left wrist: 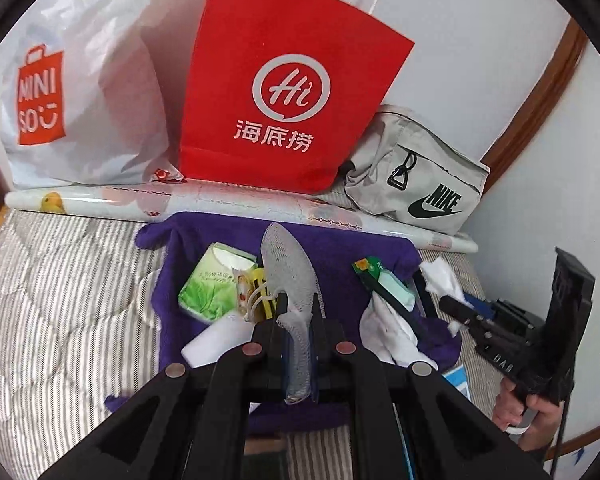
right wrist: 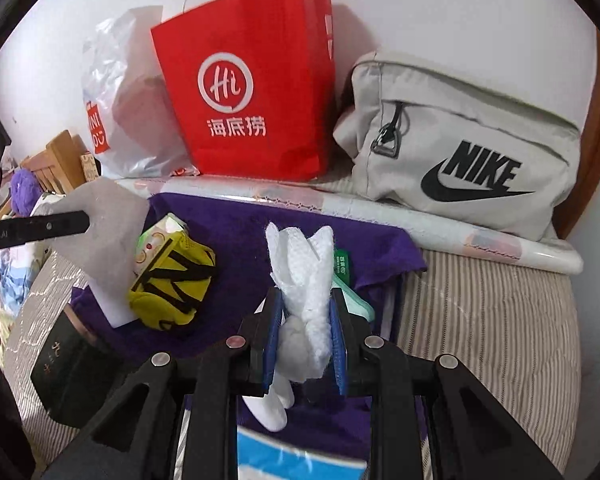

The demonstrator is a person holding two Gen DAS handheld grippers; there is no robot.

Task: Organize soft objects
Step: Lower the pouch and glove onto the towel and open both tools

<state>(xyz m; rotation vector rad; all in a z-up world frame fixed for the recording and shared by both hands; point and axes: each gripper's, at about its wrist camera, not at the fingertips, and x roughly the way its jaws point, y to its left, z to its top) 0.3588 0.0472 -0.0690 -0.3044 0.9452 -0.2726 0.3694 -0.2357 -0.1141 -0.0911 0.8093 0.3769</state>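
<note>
My left gripper [left wrist: 300, 306] is shut on a white foam mesh sleeve [left wrist: 288, 268] that sticks up past its tips, above a purple cloth [left wrist: 340, 244] spread on the bed. A green tissue pack [left wrist: 210, 286] and a yellow and black soft item [right wrist: 172, 284] lie on the cloth to the left. My right gripper [right wrist: 306, 304] is shut on a crumpled white paper tissue [right wrist: 302, 264] over the purple cloth [right wrist: 236, 236]. From the right wrist view, the left gripper [right wrist: 82, 222] with its sleeve [right wrist: 108, 236] is at the left. In the left wrist view, the right gripper [left wrist: 454, 308] is at the right.
A red paper bag [left wrist: 284, 80], a white Miniso plastic bag [left wrist: 88, 92] and a grey Nike pouch [left wrist: 416, 176] stand against the wall behind a paper roll [left wrist: 228, 200]. Striped bedding [right wrist: 492, 320] surrounds the cloth. A black box [right wrist: 68, 372] lies at the lower left.
</note>
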